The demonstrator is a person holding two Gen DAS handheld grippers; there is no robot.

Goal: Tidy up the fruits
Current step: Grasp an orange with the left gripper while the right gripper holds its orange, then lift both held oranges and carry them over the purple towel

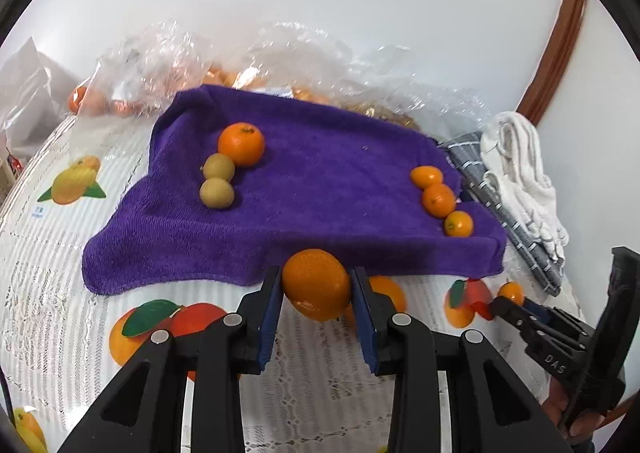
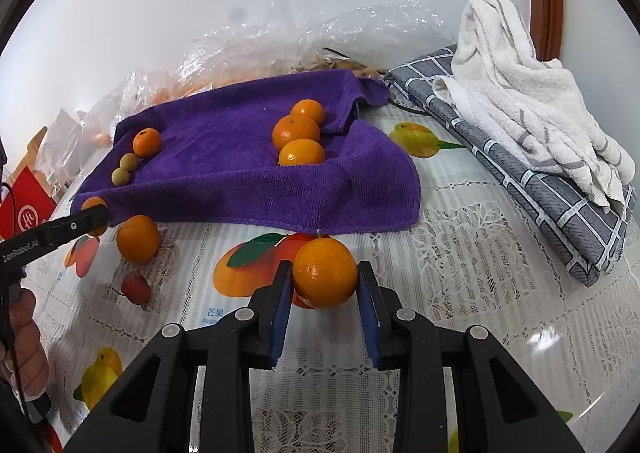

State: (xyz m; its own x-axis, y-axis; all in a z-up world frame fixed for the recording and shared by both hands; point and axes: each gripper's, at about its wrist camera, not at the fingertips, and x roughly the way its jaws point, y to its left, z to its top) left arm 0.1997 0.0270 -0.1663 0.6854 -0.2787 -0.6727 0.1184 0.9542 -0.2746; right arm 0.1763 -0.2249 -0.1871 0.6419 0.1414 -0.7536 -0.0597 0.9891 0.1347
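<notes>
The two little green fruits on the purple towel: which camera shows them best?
The left wrist view. There the two green fruits sit large and clear beside an orange on the purple towel. In the right wrist view they appear small, far off at the towel's left edge.

A deep purple towel (image 1: 320, 173) carries a bright orange tangerine (image 1: 241, 143), two dull yellow-green round fruits (image 1: 217, 181) and three small orange kumquats (image 1: 439, 199). The tablecloth (image 2: 460, 273) is white lace-patterned, printed with orange, red and yellow fruit and green leaves. A folded cloth (image 2: 540, 181) is grey with a pale grid of lines; the towel on it (image 2: 520, 101) is off-white with thin grey stripes. Both grippers are black with blue pads (image 1: 267, 323), each around an orange fruit (image 2: 325, 273)
</notes>
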